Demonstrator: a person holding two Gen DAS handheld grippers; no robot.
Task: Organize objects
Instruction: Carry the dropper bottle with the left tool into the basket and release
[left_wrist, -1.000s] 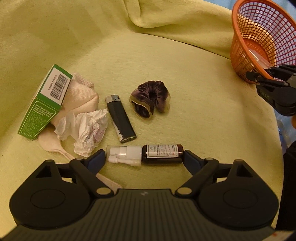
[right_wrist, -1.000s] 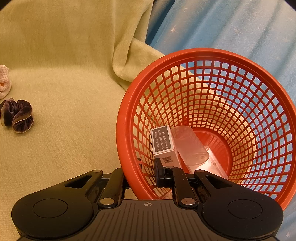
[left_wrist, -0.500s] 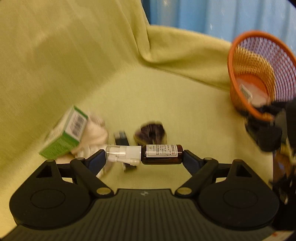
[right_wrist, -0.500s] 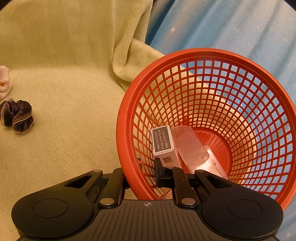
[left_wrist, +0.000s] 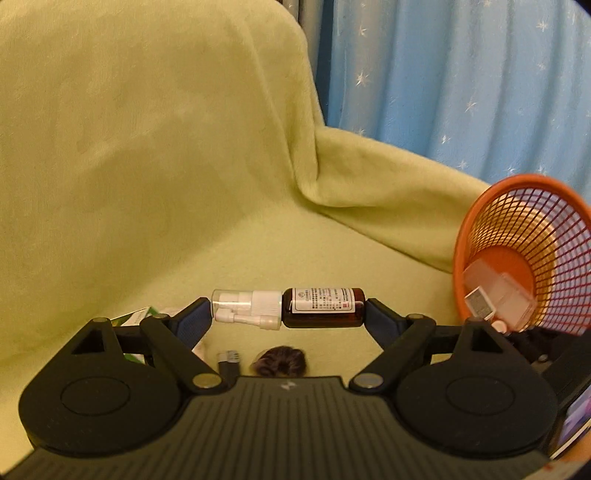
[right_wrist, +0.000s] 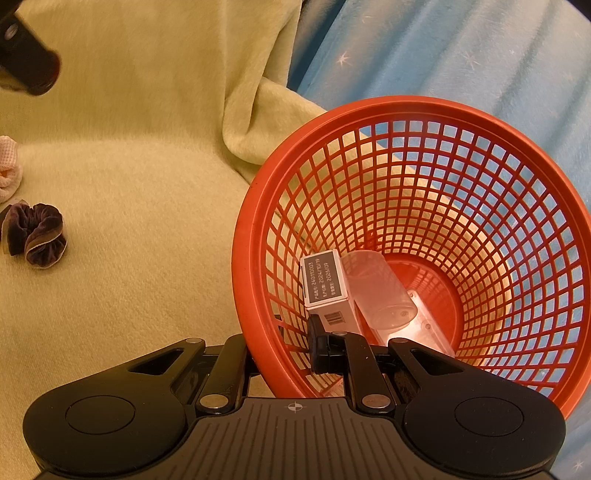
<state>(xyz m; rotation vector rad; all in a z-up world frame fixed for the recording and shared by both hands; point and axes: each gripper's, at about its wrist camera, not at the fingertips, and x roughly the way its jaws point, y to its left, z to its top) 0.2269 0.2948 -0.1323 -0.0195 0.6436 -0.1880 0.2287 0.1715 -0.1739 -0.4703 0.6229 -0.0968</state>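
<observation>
Brown spray bottle (left_wrist: 288, 308) (held endwise) — left hand-held gripper (left_wrist: 289, 318) clamps it

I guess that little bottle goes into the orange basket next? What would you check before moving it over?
1. Spray bottle held end to end by the left gripper: ok.
2. Bottle lifted off the green blanket: ok.
3. Orange basket steadied, its rim pinched by the right gripper: ok.
4. Basket mouth tilted open toward the bottle: ok.
5. Room inside beside the white box and clear container: ok.
6. Grip firm enough for the trip: cannot tell.
</observation>
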